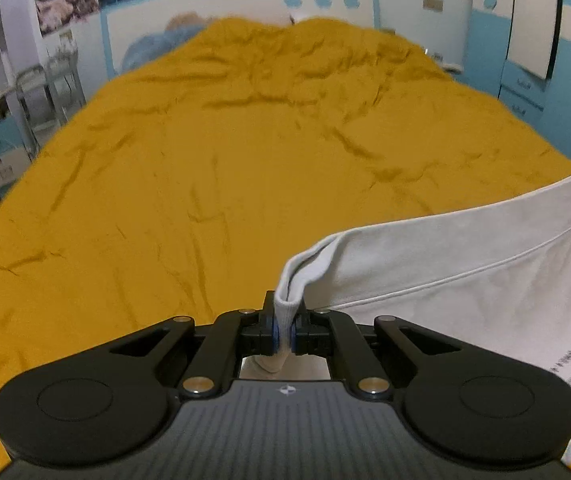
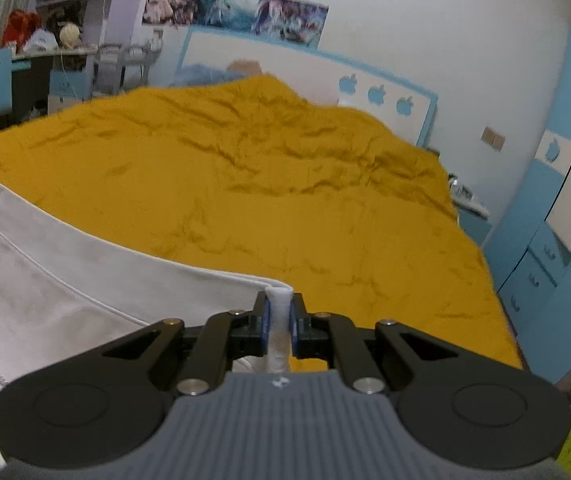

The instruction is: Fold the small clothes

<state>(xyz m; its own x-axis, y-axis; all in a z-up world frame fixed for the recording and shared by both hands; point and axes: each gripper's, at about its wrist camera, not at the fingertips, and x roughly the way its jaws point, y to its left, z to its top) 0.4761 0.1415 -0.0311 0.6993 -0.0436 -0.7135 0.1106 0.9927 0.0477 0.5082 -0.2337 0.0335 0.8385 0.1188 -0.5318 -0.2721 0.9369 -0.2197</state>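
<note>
Left wrist view: the white garment (image 1: 465, 264) is seen clenched at one corner in the left gripper (image 1: 284, 330), stretched rightward above the yellow bed (image 1: 205, 168). Only in the right wrist view is the right gripper (image 2: 279, 330) shown, its jaws clamped on the opposite corner, and a desk (image 2: 33, 64) is seen beyond the bed.

mustard-covered bed (image 1: 245, 152), apple-cutout headboard (image 1: 245, 4), blue wardrobe (image 2: 565, 184), posters (image 2: 237, 12) on white wall.

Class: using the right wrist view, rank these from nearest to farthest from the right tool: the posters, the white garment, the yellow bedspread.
1. White garment, pinched in the right tool.
2. Yellow bedspread, spread ahead.
3. Posters, on the far wall.
</note>
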